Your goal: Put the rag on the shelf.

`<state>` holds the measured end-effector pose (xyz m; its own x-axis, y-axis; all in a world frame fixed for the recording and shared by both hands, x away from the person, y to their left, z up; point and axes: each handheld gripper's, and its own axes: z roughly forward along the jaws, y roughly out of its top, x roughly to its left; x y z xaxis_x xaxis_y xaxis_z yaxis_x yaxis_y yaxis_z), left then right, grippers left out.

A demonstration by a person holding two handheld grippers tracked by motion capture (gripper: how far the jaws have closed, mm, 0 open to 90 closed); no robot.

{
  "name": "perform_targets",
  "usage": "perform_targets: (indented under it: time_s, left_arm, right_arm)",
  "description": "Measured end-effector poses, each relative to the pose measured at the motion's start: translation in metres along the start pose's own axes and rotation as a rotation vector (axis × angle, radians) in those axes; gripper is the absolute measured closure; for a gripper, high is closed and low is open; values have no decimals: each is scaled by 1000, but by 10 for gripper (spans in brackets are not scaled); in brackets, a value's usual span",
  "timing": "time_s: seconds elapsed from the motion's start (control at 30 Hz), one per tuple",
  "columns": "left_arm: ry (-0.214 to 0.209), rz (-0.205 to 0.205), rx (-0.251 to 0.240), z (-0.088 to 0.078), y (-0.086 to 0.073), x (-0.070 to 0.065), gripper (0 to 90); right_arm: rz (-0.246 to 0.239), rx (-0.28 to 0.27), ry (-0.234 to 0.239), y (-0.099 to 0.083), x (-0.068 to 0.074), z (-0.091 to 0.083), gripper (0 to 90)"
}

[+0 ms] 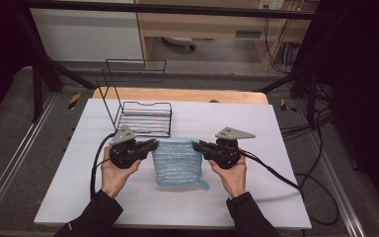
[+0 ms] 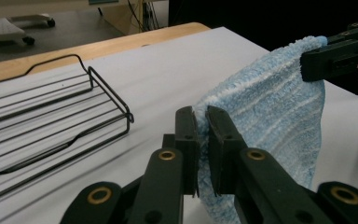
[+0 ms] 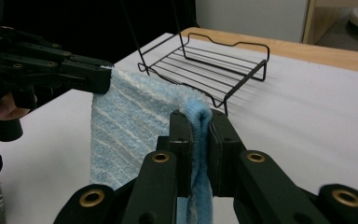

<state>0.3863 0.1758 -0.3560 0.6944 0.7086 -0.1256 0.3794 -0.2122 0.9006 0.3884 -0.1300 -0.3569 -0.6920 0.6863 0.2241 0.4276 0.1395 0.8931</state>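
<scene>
A: Where's the blue towel (image 1: 176, 160)?
B: Lifted between both hands above the white desk (image 1: 256, 197), its lower part draping down, just in front of the black wire rack (image 1: 144, 117).
A: And the tongs?
B: Left tongs (image 1: 153, 144) pinch its left top corner; right tongs (image 1: 196, 145) pinch the right corner, each pressed onto the cloth
</scene>
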Motion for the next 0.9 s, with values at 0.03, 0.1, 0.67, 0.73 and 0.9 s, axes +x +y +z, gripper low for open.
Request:
perform_targets:
  time_s: [0.03,0.1,0.67,0.73,0.9]
  left_arm:
    - [2,3,-7,-2,1,0,834]
    - [4,4,-20,-6,4,-1,834]
    - [46,18,-112,-34,21,4,835]
    - [55,21,-123,-37,23,5,835]
    - [72,28,-156,-46,30,10,836]
  right_arm:
    - [-4,-10,3,2,1,-1,822]
    - [-14,-25,0,5,5,-3,822]
    - [-103,-124,-15,27,32,-5,822]
    - [-114,-141,-18,32,37,-3,822]
    - [-124,-166,-18,38,42,-1,822]
